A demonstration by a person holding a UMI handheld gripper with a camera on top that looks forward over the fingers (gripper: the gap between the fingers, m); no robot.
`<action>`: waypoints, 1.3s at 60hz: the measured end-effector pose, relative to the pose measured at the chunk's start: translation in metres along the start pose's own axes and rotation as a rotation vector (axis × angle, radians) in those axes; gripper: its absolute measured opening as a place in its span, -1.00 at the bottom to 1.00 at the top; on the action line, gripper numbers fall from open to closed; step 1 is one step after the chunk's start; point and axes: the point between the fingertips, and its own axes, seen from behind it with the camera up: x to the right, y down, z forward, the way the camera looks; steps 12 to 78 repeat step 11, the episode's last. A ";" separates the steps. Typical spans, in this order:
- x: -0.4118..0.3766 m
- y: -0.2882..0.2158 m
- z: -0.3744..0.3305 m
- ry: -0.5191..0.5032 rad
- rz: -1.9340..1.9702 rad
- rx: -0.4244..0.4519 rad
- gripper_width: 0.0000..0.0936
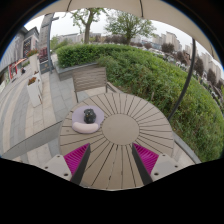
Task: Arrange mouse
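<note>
A small dark mouse sits on a round white mat on the left part of a round wooden slatted table. My gripper hovers over the table's near side, open, with nothing between its fingers. The pink pads face each other across a wide gap. The mouse lies beyond the left finger, well ahead of the fingertips.
A wooden bench stands behind the table. A green hedge runs behind and to the right. A paved path stretches away on the left, with trees and buildings far off.
</note>
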 end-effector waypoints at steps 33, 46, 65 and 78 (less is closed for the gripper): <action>0.036 0.020 -0.019 0.008 -0.011 0.012 0.82; 0.036 0.020 -0.019 0.008 -0.011 0.012 0.82; 0.036 0.020 -0.019 0.008 -0.011 0.012 0.82; 0.036 0.020 -0.019 0.008 -0.011 0.012 0.82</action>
